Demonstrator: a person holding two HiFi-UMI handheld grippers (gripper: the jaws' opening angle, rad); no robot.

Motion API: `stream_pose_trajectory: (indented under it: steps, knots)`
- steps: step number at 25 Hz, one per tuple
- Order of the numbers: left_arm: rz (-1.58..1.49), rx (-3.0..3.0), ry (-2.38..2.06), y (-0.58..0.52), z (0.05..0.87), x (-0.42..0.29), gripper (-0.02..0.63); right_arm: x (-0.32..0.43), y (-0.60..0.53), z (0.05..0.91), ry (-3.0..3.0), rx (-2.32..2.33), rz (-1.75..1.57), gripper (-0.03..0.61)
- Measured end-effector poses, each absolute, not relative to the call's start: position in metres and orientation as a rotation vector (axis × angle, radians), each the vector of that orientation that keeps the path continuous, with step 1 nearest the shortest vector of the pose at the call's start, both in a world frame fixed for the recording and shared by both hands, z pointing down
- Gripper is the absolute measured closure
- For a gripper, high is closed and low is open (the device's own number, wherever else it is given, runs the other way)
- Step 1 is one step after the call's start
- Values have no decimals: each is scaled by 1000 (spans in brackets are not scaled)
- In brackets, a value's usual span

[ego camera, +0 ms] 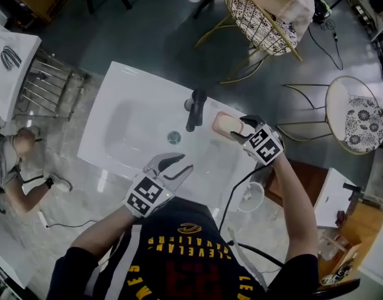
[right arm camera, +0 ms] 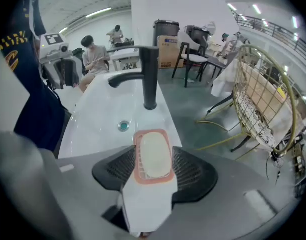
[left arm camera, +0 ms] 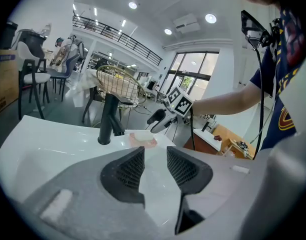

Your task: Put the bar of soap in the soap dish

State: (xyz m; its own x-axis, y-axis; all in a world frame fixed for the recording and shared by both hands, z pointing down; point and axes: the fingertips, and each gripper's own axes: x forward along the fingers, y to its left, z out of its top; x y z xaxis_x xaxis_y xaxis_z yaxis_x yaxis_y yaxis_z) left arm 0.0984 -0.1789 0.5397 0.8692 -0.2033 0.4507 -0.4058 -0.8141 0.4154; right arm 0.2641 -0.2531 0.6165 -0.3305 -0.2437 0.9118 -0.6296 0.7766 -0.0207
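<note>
Each task thing counts one: one bar of soap [right arm camera: 154,154], one pink soap dish [right arm camera: 153,180]. There are two hand-held grippers, one black faucet [ego camera: 194,109] and one round drain [ego camera: 173,136], all at the white sink surface [ego camera: 129,117].

At the left of the head view, the left hand-held gripper [ego camera: 182,163] hangs over the near edge of the surface. Its jaws stand apart with only bare white surface between them. It is well apart from the dish.

Moving right, the drain lies in the basin and the faucet stands just behind it. The dish sits on the surface just to the right of the faucet's base, and the pale oval soap lies flat inside it.

In the right gripper view the soap's long axis runs along the dish's and points toward the faucet base. In the head view that line runs from the faucet toward the right hand-held gripper [ego camera: 243,130].

That hand-held gripper sits at the dish's right end and points steeply down. Its jaws are spread, and soap and dish show between them. The left gripper view shows its jaws raised clear above the dish, not touching it.
</note>
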Motion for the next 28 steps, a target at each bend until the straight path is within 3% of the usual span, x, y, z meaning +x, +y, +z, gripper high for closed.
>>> stream_pose_trajectory:
  steps: [6, 14, 28]
  knots:
    - [547, 2555, -411, -171, 536, 106, 471, 267, -249, 591, -2002, 825, 485, 378]
    - [554, 2589, -399, -165, 525, 110, 472, 268, -235, 549, -2170, 1116, 695, 575]
    - [488, 2629, -490, -176, 490, 107, 472, 278, -195, 460, -2317, 1868, 879, 577]
